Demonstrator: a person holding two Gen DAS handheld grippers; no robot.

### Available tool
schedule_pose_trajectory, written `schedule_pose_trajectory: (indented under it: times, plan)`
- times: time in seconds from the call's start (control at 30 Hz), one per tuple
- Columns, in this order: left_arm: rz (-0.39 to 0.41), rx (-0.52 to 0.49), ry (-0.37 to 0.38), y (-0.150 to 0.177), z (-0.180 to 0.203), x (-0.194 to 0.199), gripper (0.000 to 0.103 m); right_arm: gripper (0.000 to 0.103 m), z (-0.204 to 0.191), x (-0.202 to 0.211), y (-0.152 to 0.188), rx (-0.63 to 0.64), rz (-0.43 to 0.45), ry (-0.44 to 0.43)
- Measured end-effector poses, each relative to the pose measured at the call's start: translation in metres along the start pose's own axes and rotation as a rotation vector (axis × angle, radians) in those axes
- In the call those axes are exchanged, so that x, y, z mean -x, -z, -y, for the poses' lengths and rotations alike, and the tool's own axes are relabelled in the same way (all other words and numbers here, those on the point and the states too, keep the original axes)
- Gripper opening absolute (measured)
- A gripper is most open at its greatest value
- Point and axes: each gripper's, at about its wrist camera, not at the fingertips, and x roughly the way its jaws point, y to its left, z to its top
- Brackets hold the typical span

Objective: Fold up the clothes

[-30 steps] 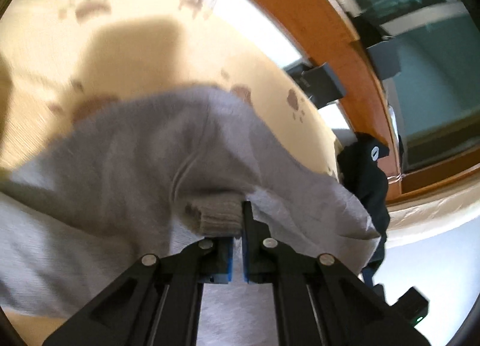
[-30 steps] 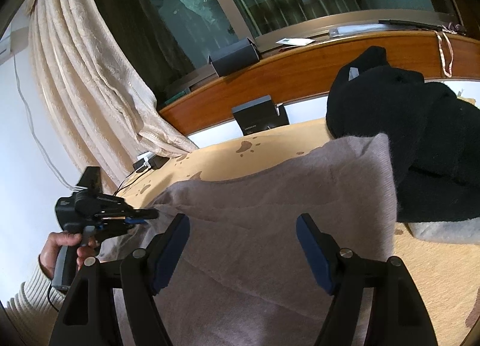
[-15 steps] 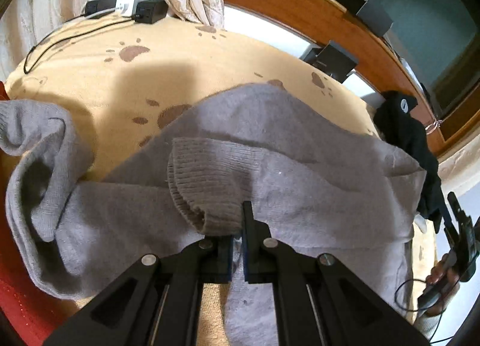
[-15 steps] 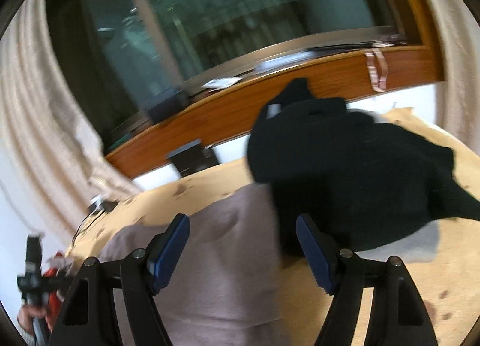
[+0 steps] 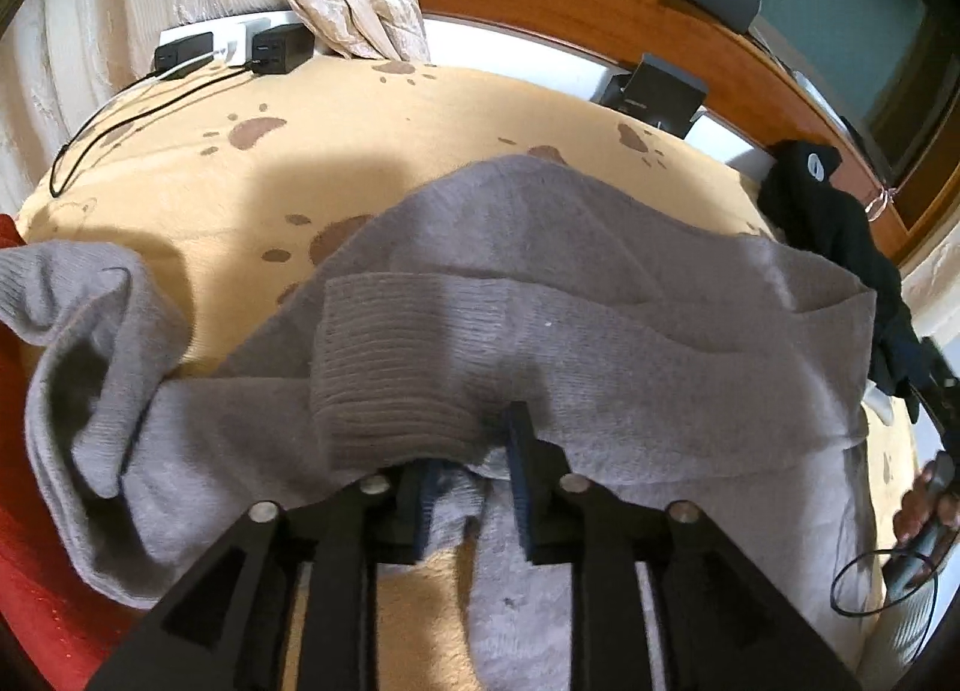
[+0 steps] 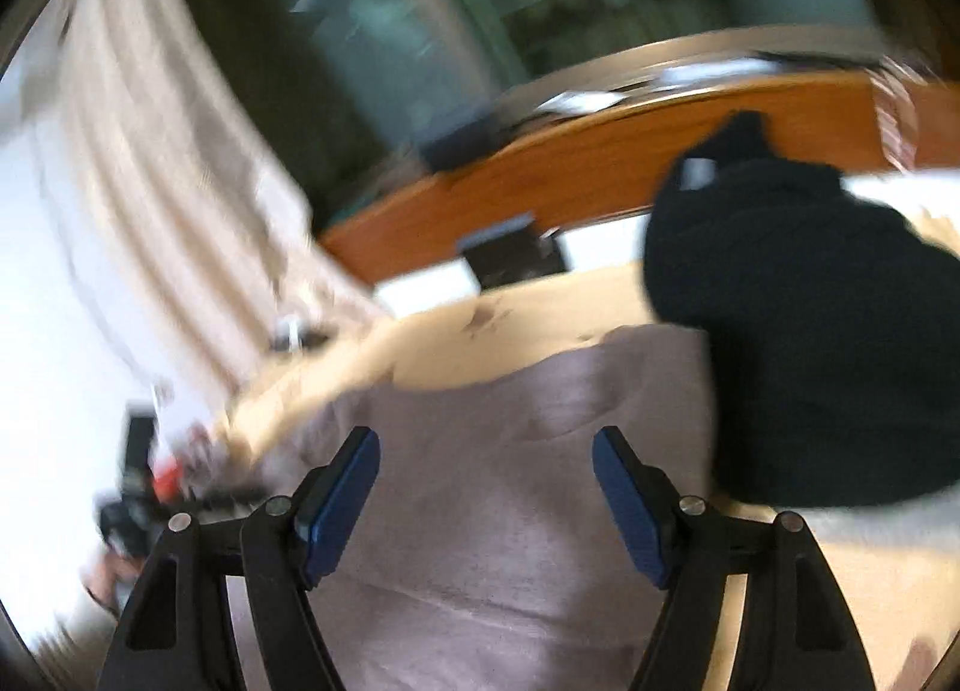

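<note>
Grey sweater (image 5: 540,295): spread on a tan paw-print blanket (image 5: 252,193), one ribbed cuff (image 5: 384,379) folded back over the body. Left gripper (image 5: 474,463): jaws opening, the cuff's edge lying between them, no longer pinched. Right gripper (image 6: 486,487): jaws wide apart, nothing held, poised over the sweater's far side. Black garment (image 6: 810,331): heaped beside the sweater, by the wooden headboard (image 5: 600,7).
</note>
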Motion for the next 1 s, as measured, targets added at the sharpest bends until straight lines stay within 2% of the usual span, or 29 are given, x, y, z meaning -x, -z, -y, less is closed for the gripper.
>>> schedule_pose_trajectory:
  times: [0.07,0.17,0.2,0.3,0.5,0.63,0.73,0.83,0.9,1.0]
  plan:
    - [0.004,-0.01,-0.005,0.001,0.003,0.0,0.034,0.075,0.002,-0.02,-0.004,0.037,-0.063,0.065]
    - [0.007,-0.012,0.0,0.001,0.002,0.0,0.036,0.075,0.032,-0.05,-0.008,0.023,-0.162,0.238]
    - [0.003,-0.008,0.008,0.001,0.0,-0.001,0.038,0.075,0.046,-0.056,-0.008,0.006,-0.178,0.269]
    - [-0.011,-0.006,0.034,0.001,-0.007,0.0,0.038,0.07,0.073,-0.063,-0.003,-0.035,-0.196,0.257]
    - [-0.021,0.009,-0.026,0.004,-0.023,0.013,0.041,0.07,0.055,-0.073,-0.004,0.084,-0.24,0.361]
    - [0.024,0.054,-0.044,0.003,-0.033,0.033,0.057,0.071,0.054,-0.07,-0.006,0.096,-0.236,0.349]
    - [0.063,0.031,-0.024,-0.005,-0.021,0.043,0.067,0.071,0.047,-0.057,-0.007,0.107,-0.217,0.338]
    - [0.082,-0.029,0.017,-0.013,0.008,0.038,0.077,0.071,0.028,-0.046,-0.015,0.141,-0.179,0.348]
    - [0.081,-0.073,0.038,-0.018,0.029,0.029,0.079,0.071,0.014,-0.042,-0.019,0.178,-0.167,0.349]
    - [0.039,-0.11,0.048,-0.024,0.05,0.004,0.079,0.071,-0.002,-0.048,-0.017,0.236,-0.204,0.329]
